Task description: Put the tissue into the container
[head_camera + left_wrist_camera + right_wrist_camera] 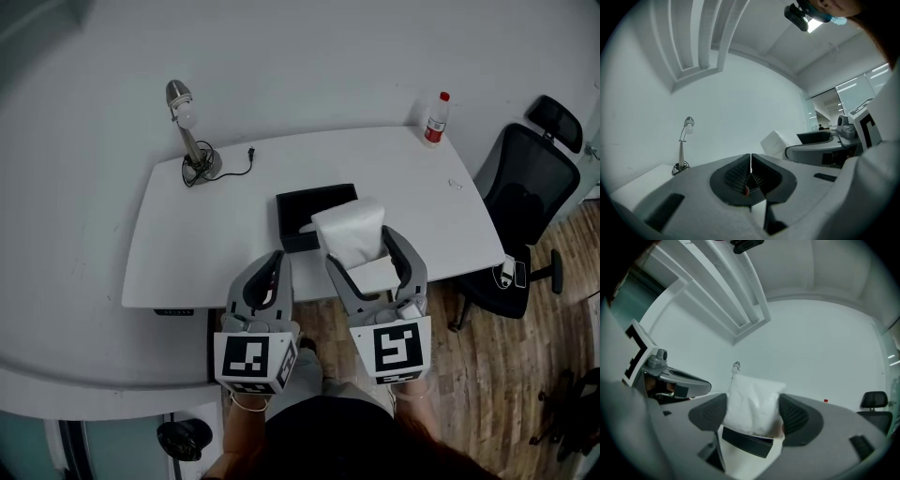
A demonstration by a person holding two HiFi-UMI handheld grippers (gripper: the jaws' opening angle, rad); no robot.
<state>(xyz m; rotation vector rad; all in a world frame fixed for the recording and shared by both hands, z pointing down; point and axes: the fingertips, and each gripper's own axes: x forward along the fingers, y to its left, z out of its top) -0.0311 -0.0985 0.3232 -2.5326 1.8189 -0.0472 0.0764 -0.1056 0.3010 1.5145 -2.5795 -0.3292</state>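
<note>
A white tissue pack (352, 234) is held up in my right gripper (359, 246), whose jaws are shut on its sides; in the right gripper view the tissue pack (754, 404) fills the gap between the dark pads (796, 417). The pack hangs over the right end of the black container (302, 215), an open rectangular box on the white table (187, 253). My left gripper (277, 264) sits at the table's near edge, left of the right one, shut with nothing in it; its jaws meet in the left gripper view (750, 174).
A desk lamp (190, 141) with a cable stands at the table's back left. A bottle with a red cap (434, 119) is at the back right corner. A black office chair (520, 211) is to the right on the wooden floor.
</note>
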